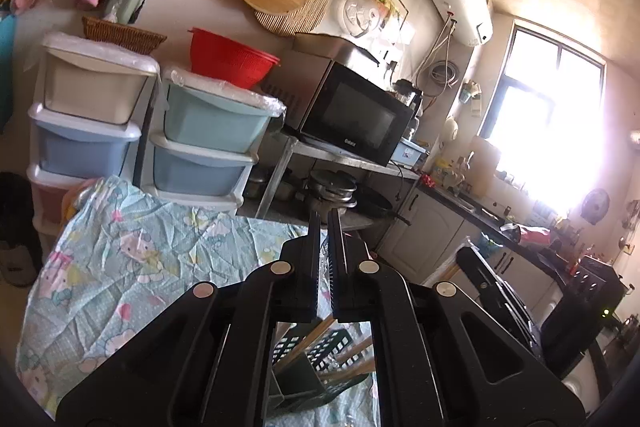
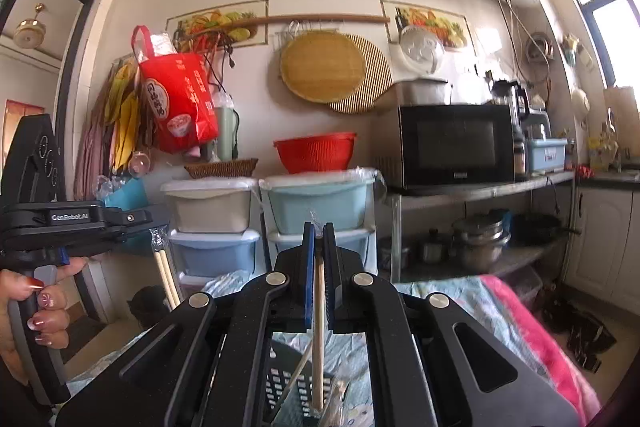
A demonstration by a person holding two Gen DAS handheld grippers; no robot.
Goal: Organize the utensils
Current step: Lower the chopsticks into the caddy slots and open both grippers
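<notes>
Chopsticks held over a slotted holder.
Right claw [image 2: 319,239] clenched on a wooden chopstick [image 2: 318,331], tip down in the dark slotted holder [image 2: 286,385]; left claw [image 1: 324,227] pinched on clear wrapping [image 1: 325,263]; beyond, microwave [image 2: 456,145].

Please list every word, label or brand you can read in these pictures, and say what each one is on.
"GenRobot.AI": on the left claw.
Microwave brand, below its door: too blurred to read.
Red bag: Chinese characters, too blurred to read.
Blue box beside the microwave: marking unreadable.
</notes>
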